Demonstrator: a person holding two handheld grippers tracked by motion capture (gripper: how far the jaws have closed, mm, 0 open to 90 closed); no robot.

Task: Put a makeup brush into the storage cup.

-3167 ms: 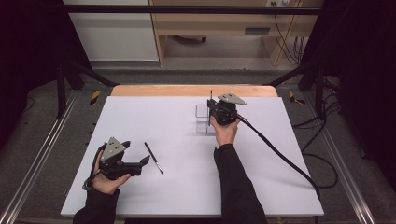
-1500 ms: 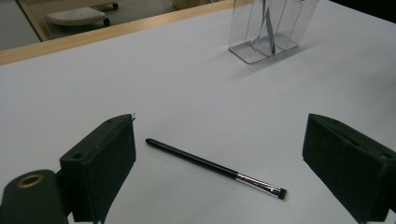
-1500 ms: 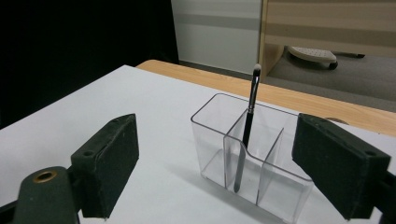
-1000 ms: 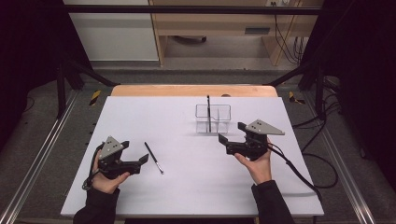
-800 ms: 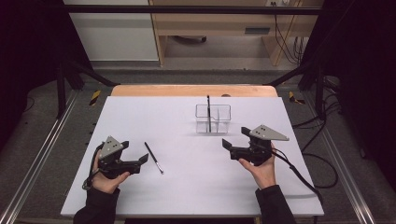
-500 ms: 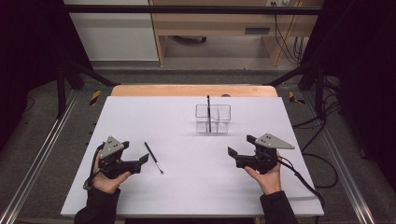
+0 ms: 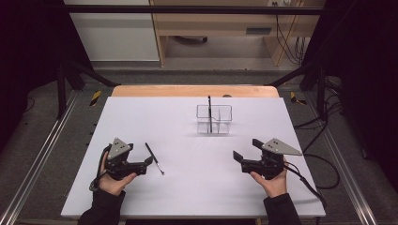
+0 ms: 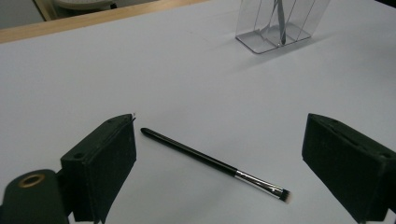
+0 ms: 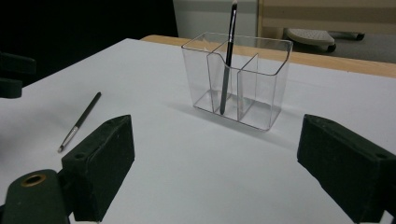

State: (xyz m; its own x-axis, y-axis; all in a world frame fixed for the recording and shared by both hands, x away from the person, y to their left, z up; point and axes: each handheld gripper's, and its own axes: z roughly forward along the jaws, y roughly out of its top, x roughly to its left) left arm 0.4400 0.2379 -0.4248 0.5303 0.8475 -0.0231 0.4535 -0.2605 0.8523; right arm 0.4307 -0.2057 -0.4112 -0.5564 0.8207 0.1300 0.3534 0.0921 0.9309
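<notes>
Counter (image 7: 187, 187): flat, matte white, wooden far edge.
Organizer (image 7: 214, 119): clear rigid plastic, three compartments, far centre; one makeup brush (image 7: 210, 112) stands upright inside, stowed.
Second makeup brush (image 7: 154, 158): slim black handle, silver ferrule, lying near left, not yet stowed.
Left gripper (image 7: 146, 163) just beside it, released; right gripper (image 7: 238, 158) released, empty.

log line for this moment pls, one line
left hand-held gripper: open, brush on table between jaws | right hand-held gripper: open, empty | organizer: one brush upright
</notes>
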